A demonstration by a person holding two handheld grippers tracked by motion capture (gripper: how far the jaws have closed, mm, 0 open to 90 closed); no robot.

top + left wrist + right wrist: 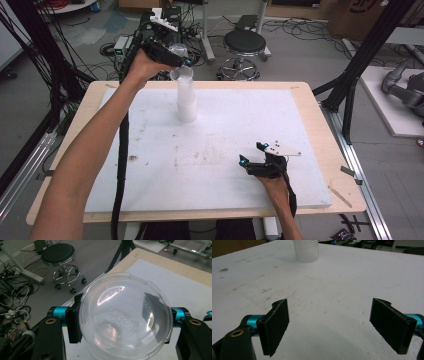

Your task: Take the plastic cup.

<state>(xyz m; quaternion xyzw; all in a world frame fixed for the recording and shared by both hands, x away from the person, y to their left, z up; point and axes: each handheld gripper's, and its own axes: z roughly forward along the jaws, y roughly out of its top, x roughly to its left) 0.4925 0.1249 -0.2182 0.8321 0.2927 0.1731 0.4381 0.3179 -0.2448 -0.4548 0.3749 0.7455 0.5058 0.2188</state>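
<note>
Nearest the person, the right gripper (254,163) rested low on the white foam board (225,165) near its front right corner, held by 1 hand (274,186) whose forearm came in from the bottom edge. In the right gripper view its 2 black pads (275,326) stood wide apart with nothing but bare, lightly stained board between them, so those jaws were open and empty. The board lay on 1 pale wooden table (332,150), whose edge showed all round it. Farther back, near the board's far side and left of centre, stood 1 tall stack of clear ribbed plastic cups (185,97), upright; how many cups it held could not be told. The right gripper view caught the stack's ribbed base (306,250) well beyond the open pads. Just above the stack's top, the left gripper (176,56) was held in the air by the other hand (142,62), its arm reaching across the board's left side. It gripped 1 clear plastic cup (179,50), lifted free of the stack and apart from it. In the left gripper view that cup (126,317) was seen mouth-on, its round rim and embossed bottom facing the camera, with the 2 pads (74,325) pressed against opposite sides of its wall. Beyond the table, on the grey floor, stood 1 black round stool on castors (244,47) among loose cables.
</note>
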